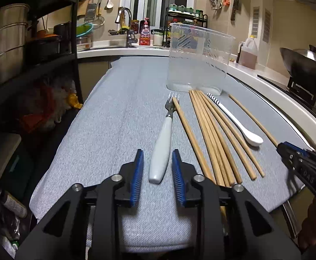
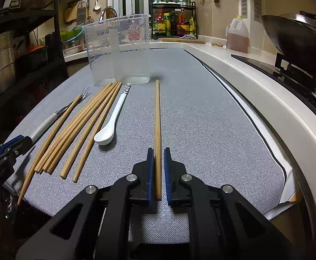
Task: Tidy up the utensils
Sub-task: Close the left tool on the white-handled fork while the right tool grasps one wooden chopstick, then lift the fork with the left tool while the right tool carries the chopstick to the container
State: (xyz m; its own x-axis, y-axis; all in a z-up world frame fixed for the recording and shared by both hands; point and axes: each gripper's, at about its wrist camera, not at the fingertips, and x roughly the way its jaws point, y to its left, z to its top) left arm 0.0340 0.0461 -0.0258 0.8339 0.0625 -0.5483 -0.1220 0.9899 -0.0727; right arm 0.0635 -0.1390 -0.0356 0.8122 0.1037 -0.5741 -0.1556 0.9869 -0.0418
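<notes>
The lone chopstick lies on the grey-clothed desk with its long axis running straight away from the right gripper, toward the clear plastic container; its near end sits between the jaws, which stand narrowly parted beside it, a slight gap visible on either side, so not clamped. The left gripper likewise straddles the white handle of the fork, jaws released, tines pointing at the container. The chopstick is slim, pale wood, straight and smooth.
</notes>
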